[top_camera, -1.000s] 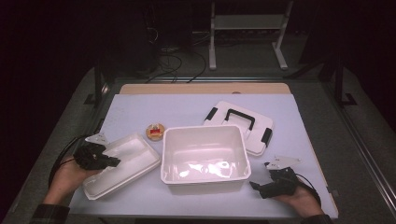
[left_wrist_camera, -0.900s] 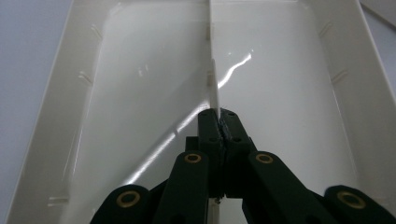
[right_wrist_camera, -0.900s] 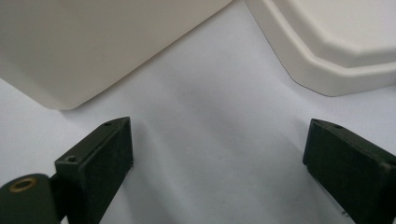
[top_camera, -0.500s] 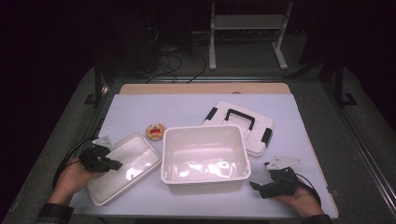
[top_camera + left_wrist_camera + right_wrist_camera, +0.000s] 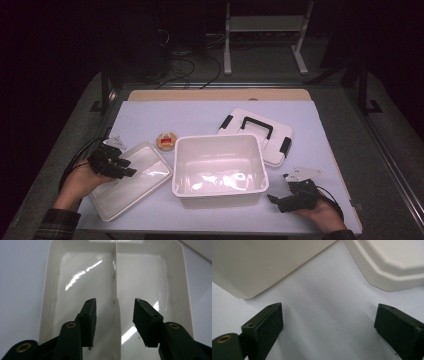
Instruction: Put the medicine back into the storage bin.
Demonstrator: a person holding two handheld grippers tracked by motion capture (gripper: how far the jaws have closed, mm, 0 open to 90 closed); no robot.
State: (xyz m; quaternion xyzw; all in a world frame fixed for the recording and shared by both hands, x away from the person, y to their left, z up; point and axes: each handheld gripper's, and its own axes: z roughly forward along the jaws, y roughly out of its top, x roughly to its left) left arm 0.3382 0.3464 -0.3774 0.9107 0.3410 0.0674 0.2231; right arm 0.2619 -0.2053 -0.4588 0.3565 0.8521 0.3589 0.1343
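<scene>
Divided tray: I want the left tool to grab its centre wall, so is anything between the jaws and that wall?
Nothing visible. The left tool is open, jaws straddling the divider of the empty divided tray.

Both grippers are black all over: the left gripper and the right gripper each trail a dark cable. The right one carries a pale grey three-cornered plate on top. Up close, the jaws are blocky matte-black pads with small screw holes (brass-ringed pivots sit lower down). Plaid cuffs: left sleeve, right sleeve.
</scene>
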